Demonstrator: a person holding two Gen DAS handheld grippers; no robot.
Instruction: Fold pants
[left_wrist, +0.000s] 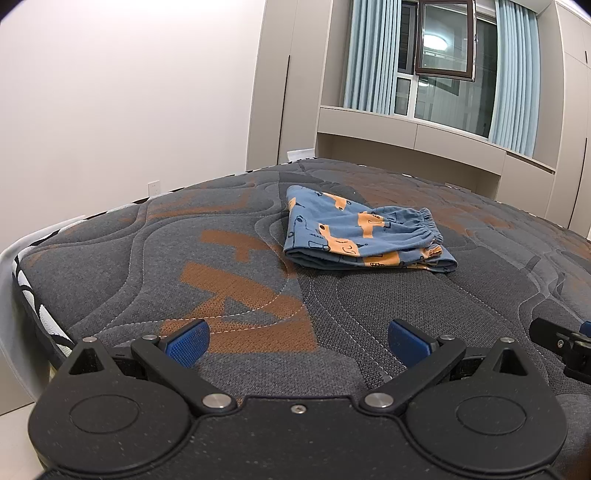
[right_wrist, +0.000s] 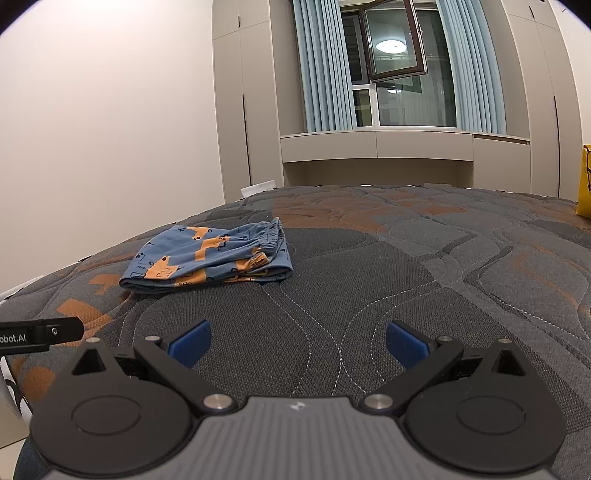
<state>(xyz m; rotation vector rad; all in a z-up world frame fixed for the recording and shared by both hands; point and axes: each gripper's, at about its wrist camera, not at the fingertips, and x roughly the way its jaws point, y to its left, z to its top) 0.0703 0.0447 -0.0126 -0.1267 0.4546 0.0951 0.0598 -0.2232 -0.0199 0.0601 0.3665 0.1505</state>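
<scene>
Both grippers, left gripper (left_wrist: 297, 341) and right gripper (right_wrist: 297, 343), gape empty; the pants (left_wrist: 360, 234) (already folded small) lie ahead, so leave them be.

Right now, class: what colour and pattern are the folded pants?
Blue pants with orange vehicle shapes outlined in dark lines; clearest in the left wrist view.

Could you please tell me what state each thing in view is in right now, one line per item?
pants: folded into a compact stack, lying on the mattress, touched by neither gripper
left gripper: open, empty, short of the pants
right gripper: open, empty, short of the pants
mattress: bare, no sheet on it
window: one sash swung open
curtains: drawn apart to either side
</scene>
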